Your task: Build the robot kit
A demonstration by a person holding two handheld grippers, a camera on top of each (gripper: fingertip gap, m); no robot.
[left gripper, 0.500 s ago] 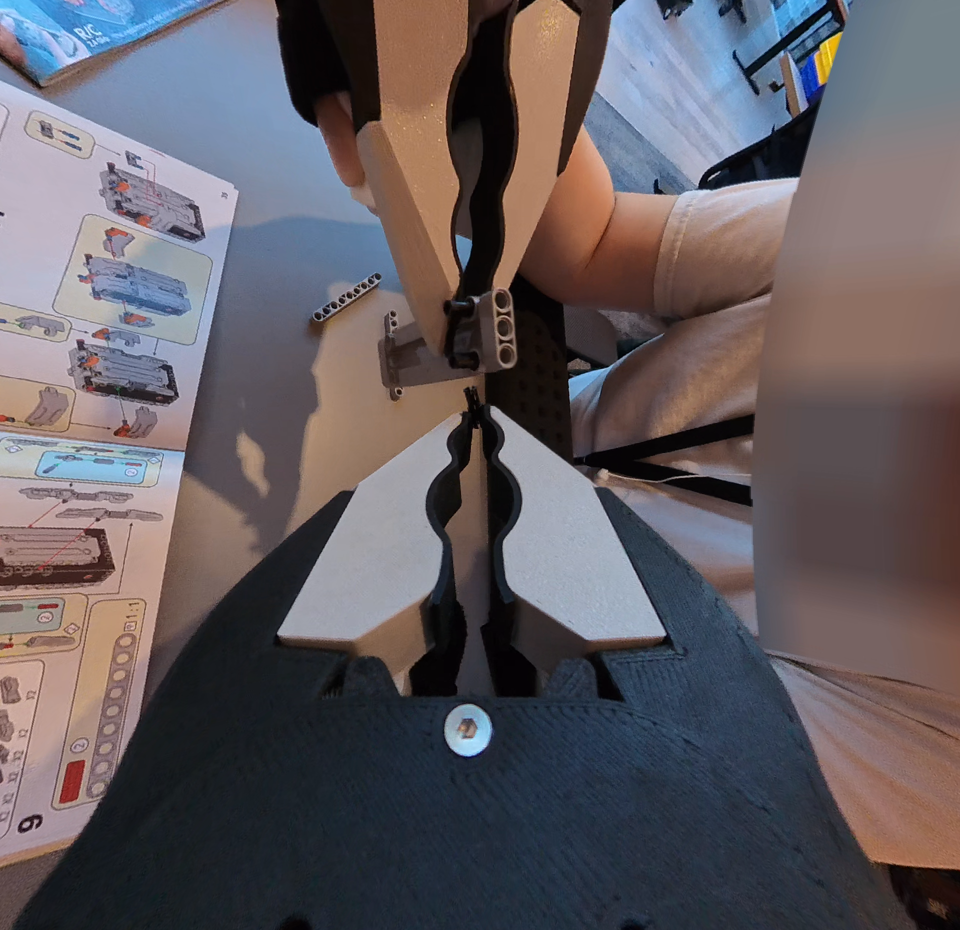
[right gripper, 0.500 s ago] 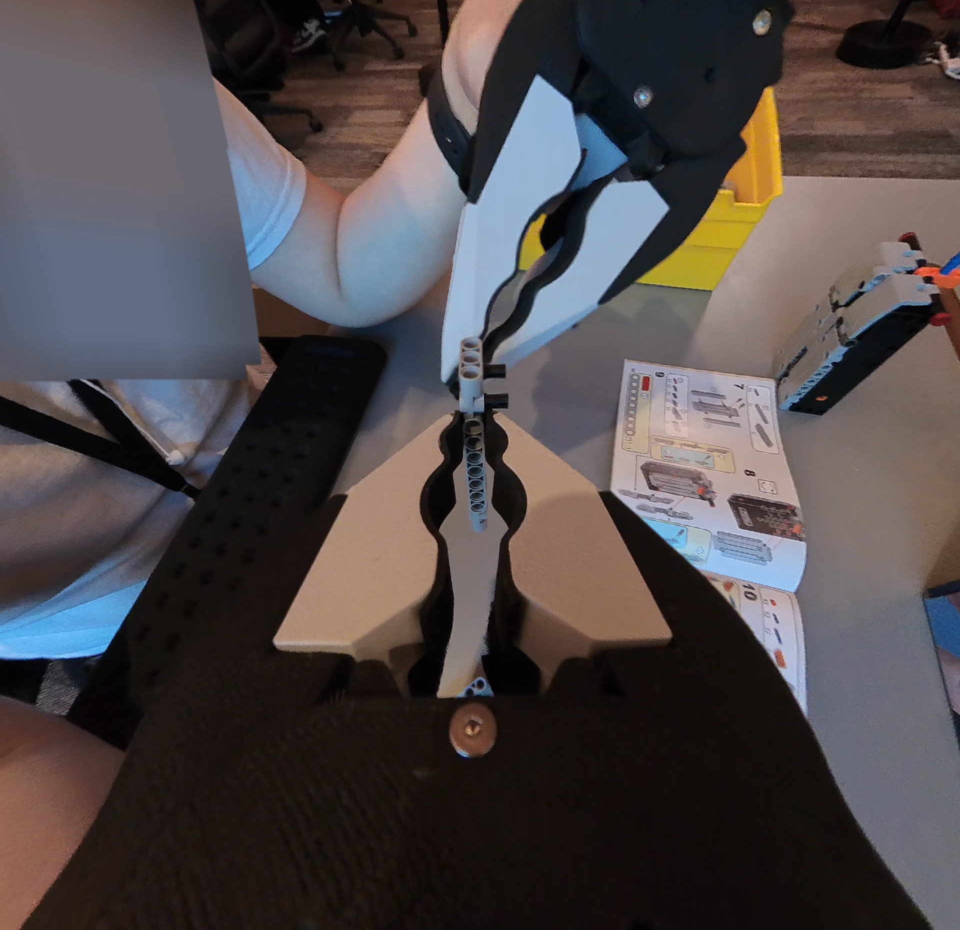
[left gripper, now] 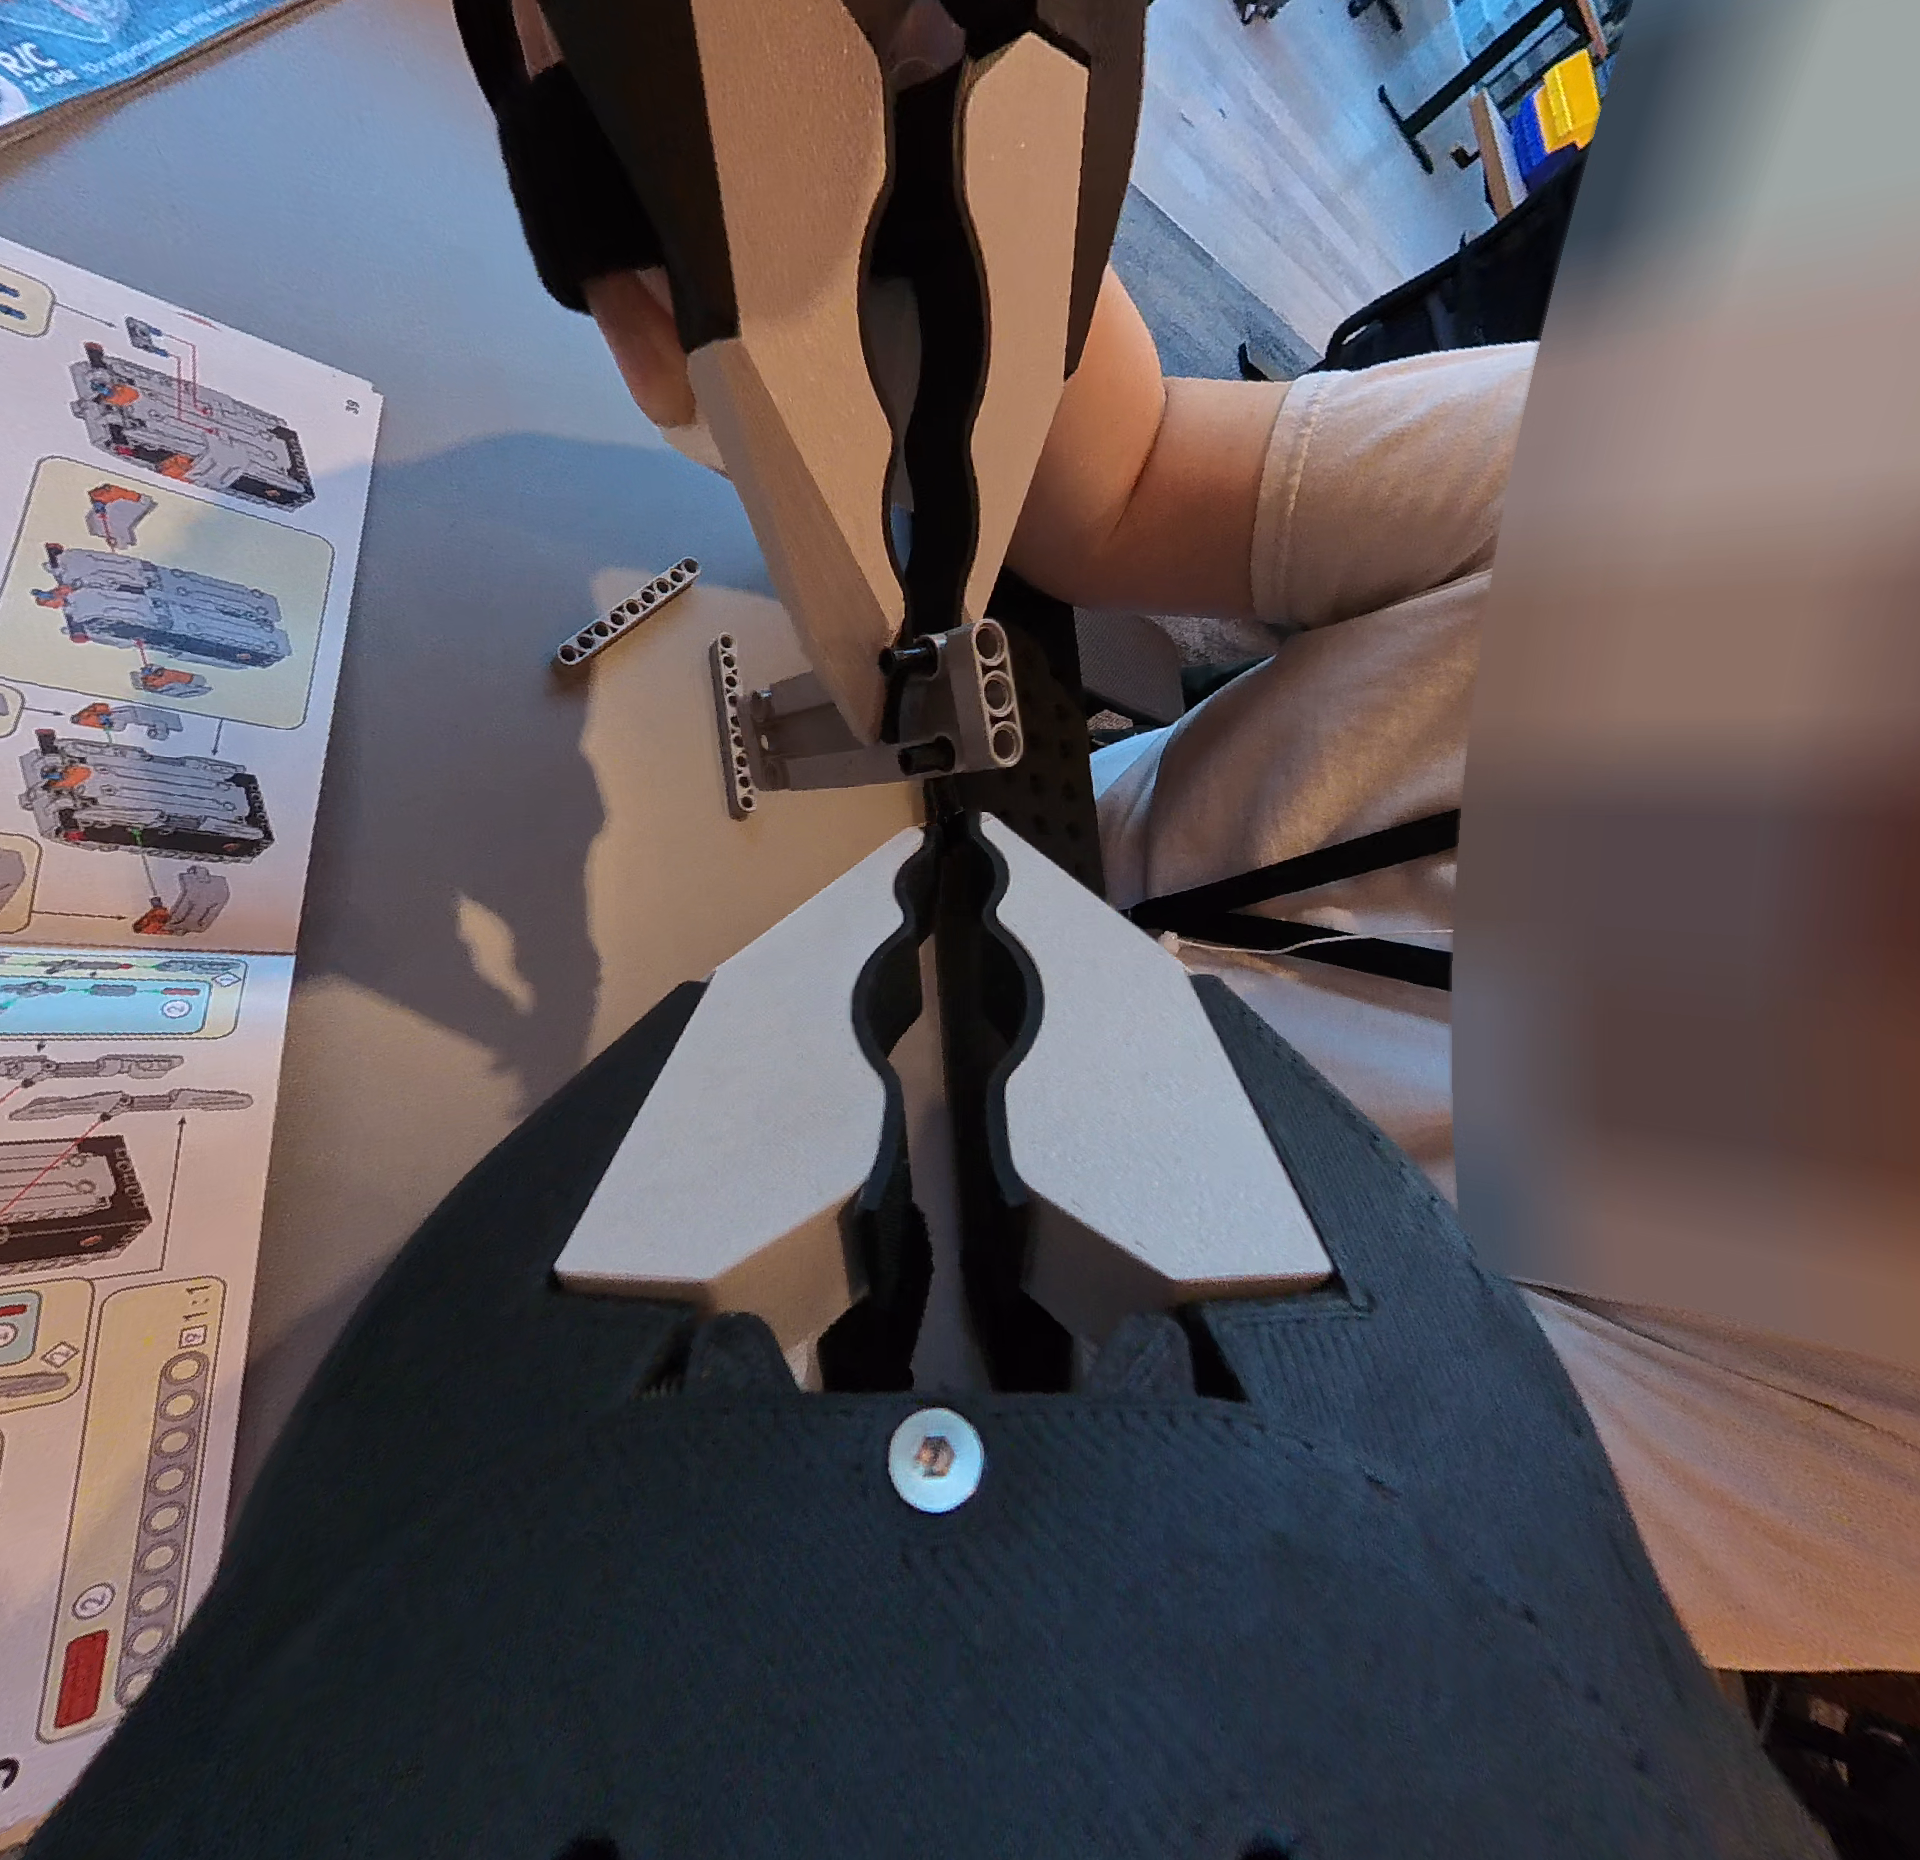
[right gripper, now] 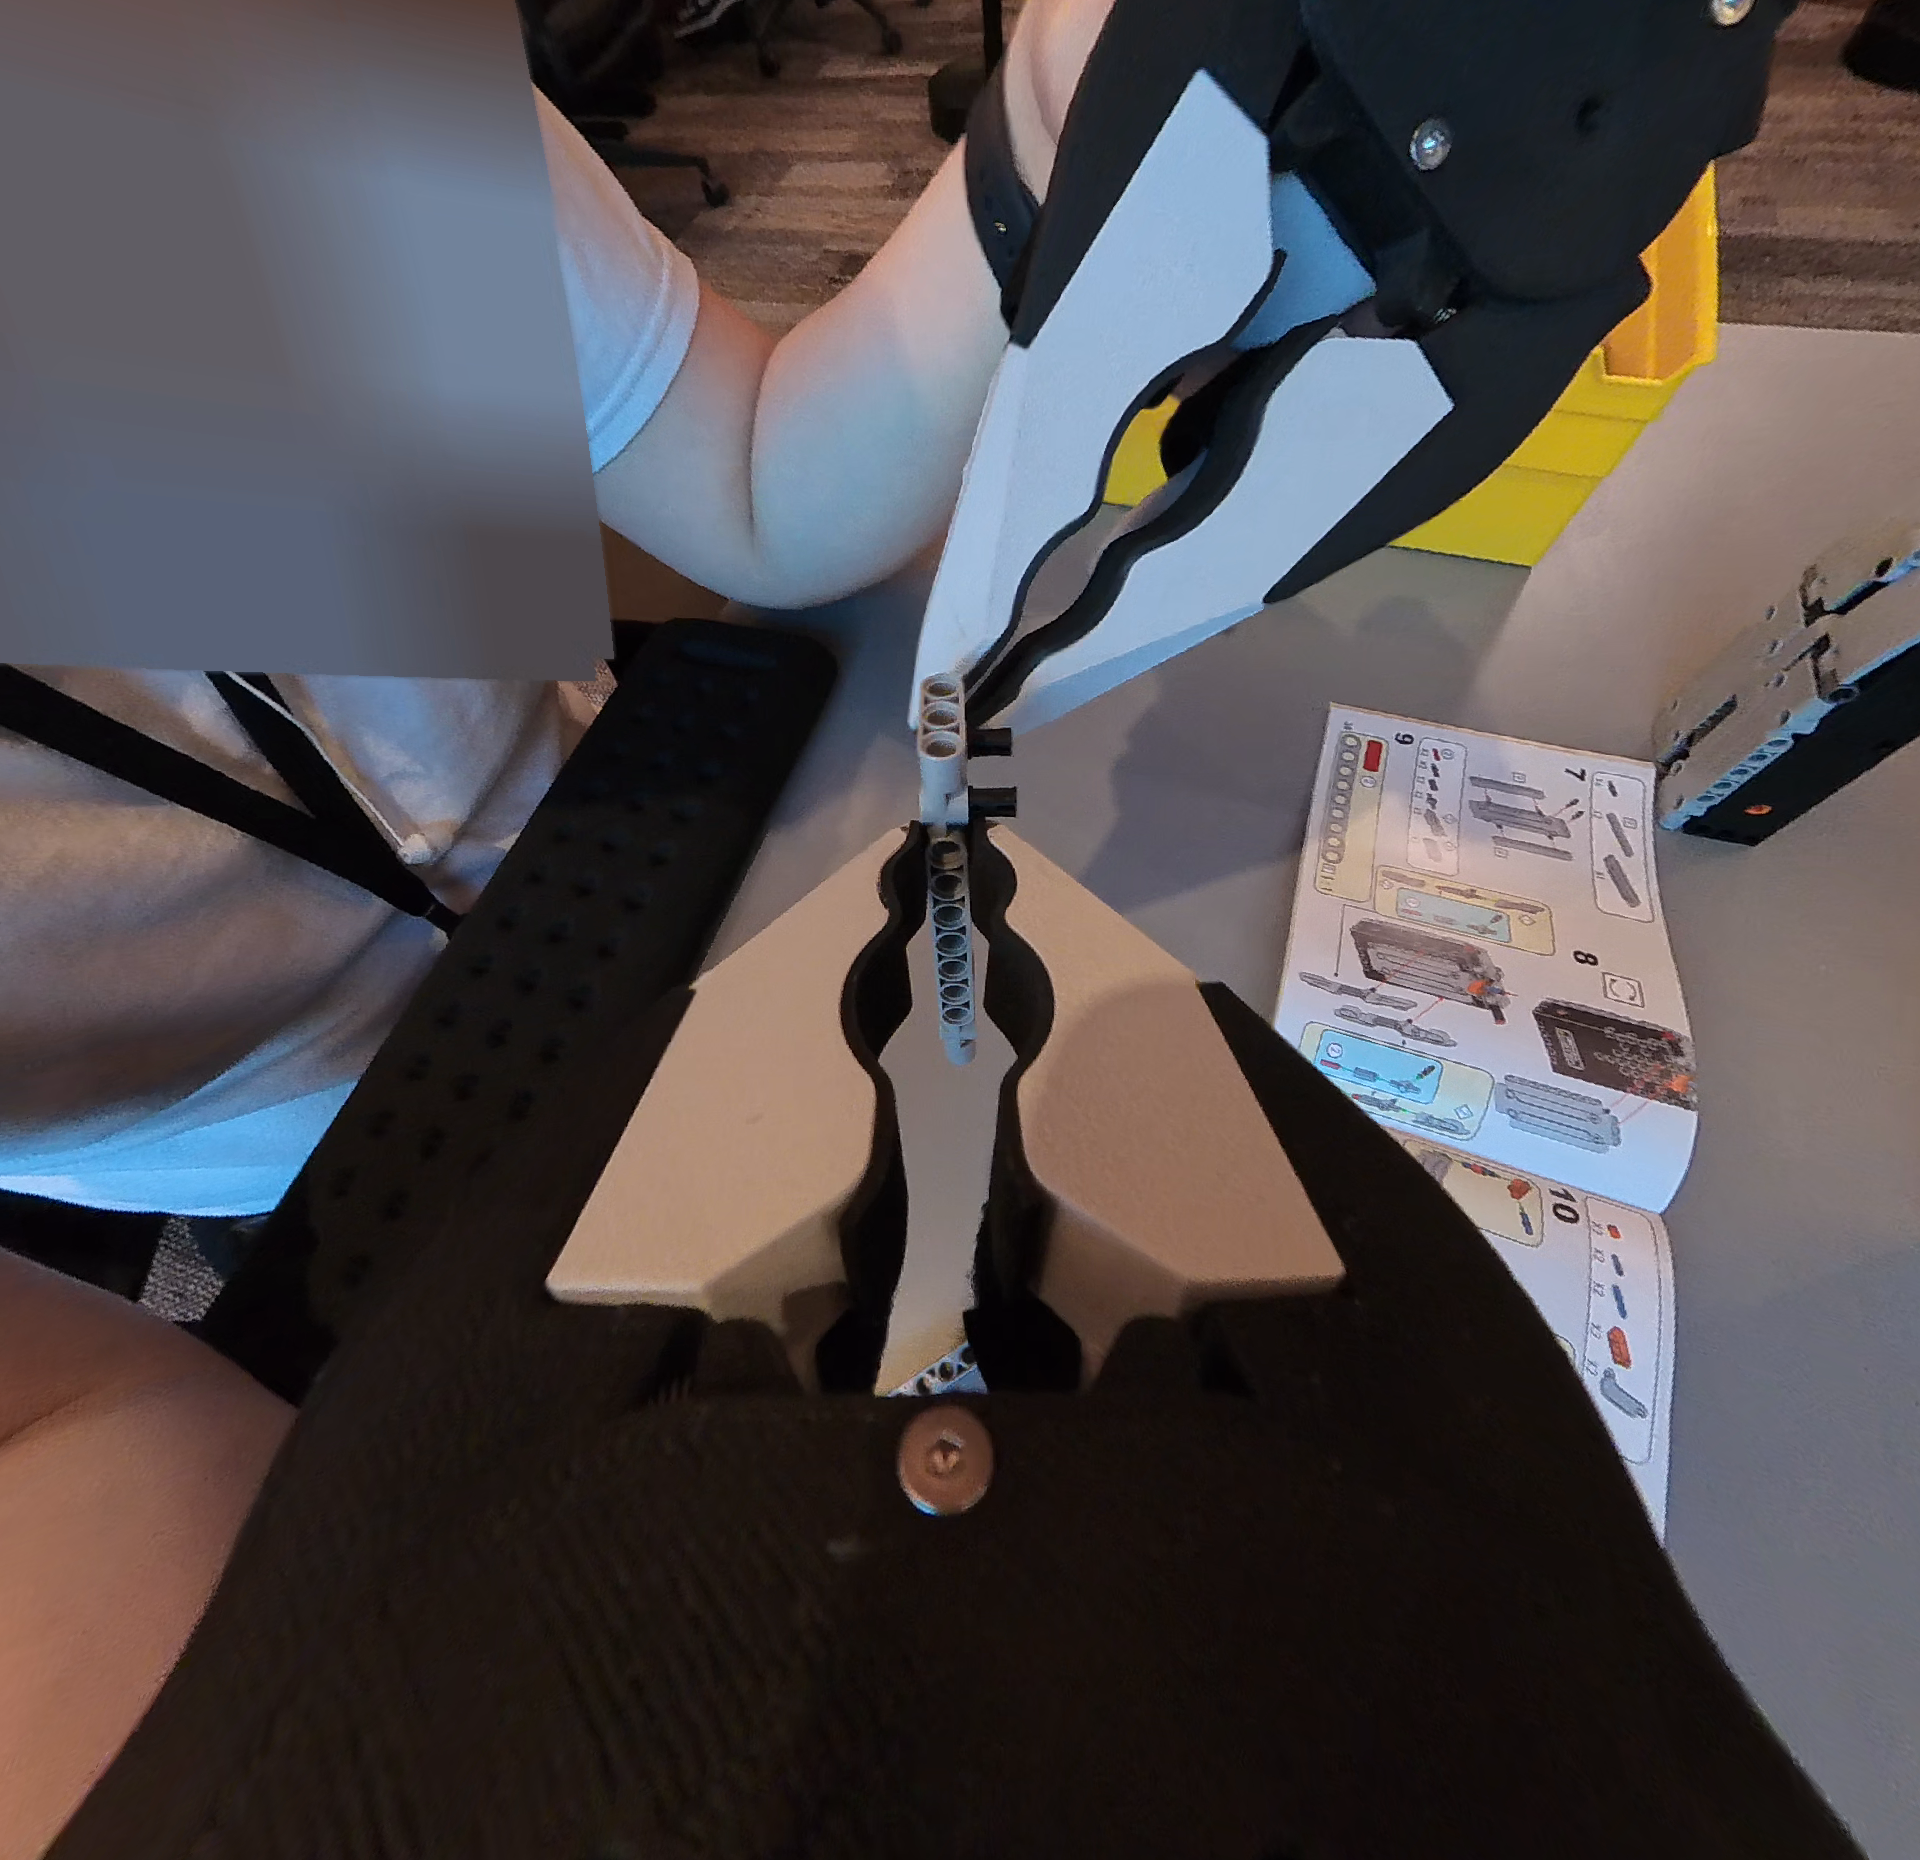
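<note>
Your right claw (right gripper: 951, 839) is clenched on the grey beam assembly (right gripper: 948, 937). The holed beam lies lengthwise between the fingers, and the three-hole end sticks out past the tips. The assembly is up in the air between the two claws, above the near edge of the table (left gripper: 436, 252). Two black pins (right gripper: 992, 769) poke out of its side just beyond your fingertips.

Your left claw (left gripper: 943, 825) is pinched nearly closed. Its tips are right against the three-hole end, and a small black piece (left gripper: 940, 802) sits at them. It looks like another pin, but it's too small to be sure. The two claws meet tip to tip.

Handling, as a judgement:
- **Weight and stiffness:** the assembly is hard plastic, light and stiff, so it won't flex in the grip.
- **Slip risk:** the faces are smooth, so it can pivot or slide if you hold it by one narrow edge.
- **Where to grip:** take the flat sides of the long beam, as the right claw does, and stay clear of the pins and open holes.
- **Small piece:** the black bit is tiny and easy to pop out of the tips.

On the table:
- A loose grey beam (left gripper: 627, 613) lies just beside the assembly's far end in the left view.
- An open instruction booklet (left gripper: 187, 667) sits to the left.
- A grey-and-black built module (right gripper: 1787, 688) is well apart.
- A yellow bin (right gripper: 1621, 356) sits behind the left claw.
- A black perforated strip (right gripper: 582, 927) runs along the table edge by the person's arm (right gripper: 831, 439).
</note>
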